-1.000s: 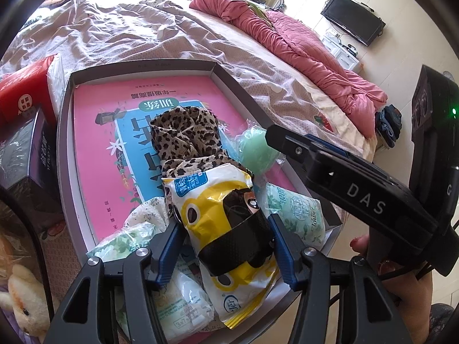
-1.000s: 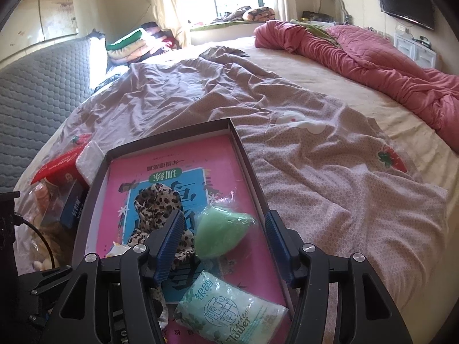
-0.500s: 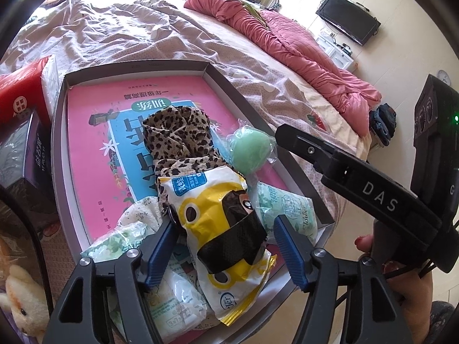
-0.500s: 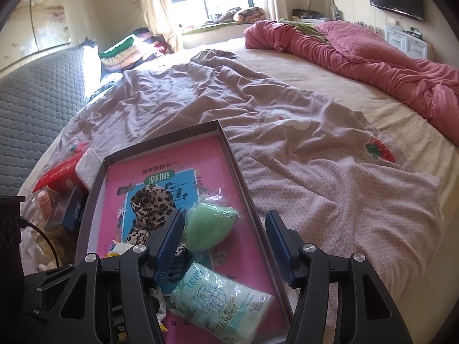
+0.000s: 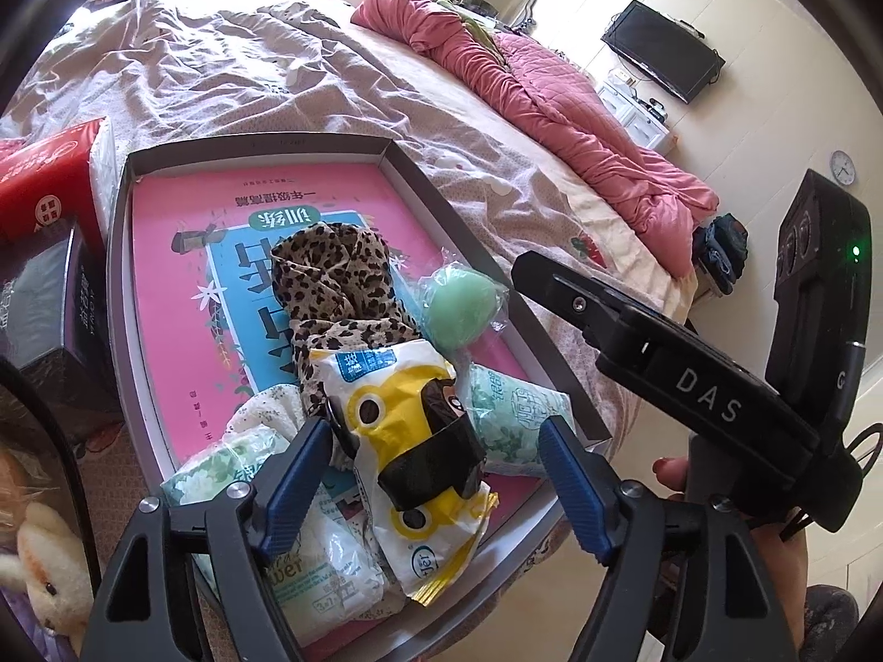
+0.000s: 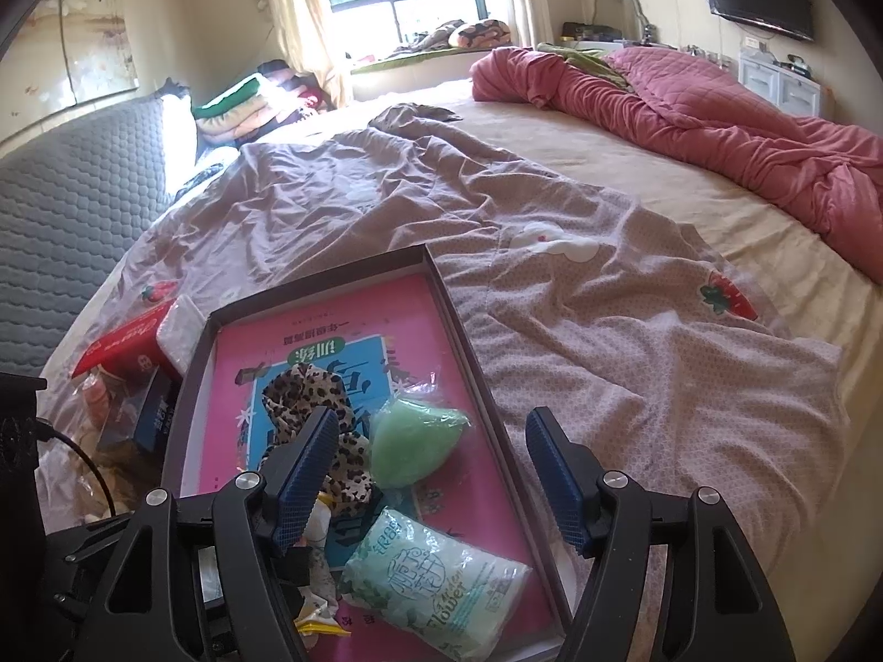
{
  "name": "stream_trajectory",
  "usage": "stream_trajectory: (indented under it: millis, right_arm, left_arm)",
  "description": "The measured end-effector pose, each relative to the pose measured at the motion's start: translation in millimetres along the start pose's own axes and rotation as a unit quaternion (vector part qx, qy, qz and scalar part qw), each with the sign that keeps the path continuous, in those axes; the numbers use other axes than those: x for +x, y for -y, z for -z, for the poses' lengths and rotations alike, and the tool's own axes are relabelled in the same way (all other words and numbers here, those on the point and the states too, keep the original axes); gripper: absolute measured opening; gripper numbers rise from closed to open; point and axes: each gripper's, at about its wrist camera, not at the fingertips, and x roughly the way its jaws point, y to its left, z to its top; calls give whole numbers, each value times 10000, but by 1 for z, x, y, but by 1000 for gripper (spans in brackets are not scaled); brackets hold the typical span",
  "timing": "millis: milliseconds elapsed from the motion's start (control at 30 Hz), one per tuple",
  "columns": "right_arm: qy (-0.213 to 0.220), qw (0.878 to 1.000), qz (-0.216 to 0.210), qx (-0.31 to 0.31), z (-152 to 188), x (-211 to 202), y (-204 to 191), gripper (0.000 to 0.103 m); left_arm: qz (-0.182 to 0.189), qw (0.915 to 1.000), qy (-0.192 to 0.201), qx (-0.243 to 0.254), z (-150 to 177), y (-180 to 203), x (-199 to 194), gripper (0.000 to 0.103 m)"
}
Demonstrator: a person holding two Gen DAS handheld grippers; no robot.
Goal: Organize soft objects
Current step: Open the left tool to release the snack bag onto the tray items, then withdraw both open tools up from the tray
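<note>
pkts (image 5: 419, 441) in tray (image 5: 118, 298), tray on bed (image 6: 607, 331)

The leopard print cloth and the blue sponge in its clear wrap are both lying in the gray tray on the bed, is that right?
Not quite: the sponge in the clear wrap is green, not blue, as the right wrist view shows. It and the leopard print cloth do lie in the gray tray on the bed.

We read "DAS" in white capitals on the black body of the right gripper (image 5: 701, 386), seen from the left wrist. On the pale green tissue pack (image 6: 436, 579) in the right wrist view, "Flower" stands in slanted script under large Chinese characters we cannot make out. The white tissue pack (image 5: 325, 568) shows the letters "wer" and a small "3x7". The pink and blue booklet (image 5: 221, 254) lining the tray carries upside-down Chinese print. The red box (image 5: 44, 187) bears a round white emblem, unreadable.
</note>
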Motion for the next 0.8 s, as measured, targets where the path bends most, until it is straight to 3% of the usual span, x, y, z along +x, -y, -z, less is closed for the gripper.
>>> stream_trajectory:
  millis: [800]
  right_arm:
    - [203,9997,47,-111,-7,-33,-20,77]
  left_arm:
    - [-716,9960,436,293,-5,8,-58,77]
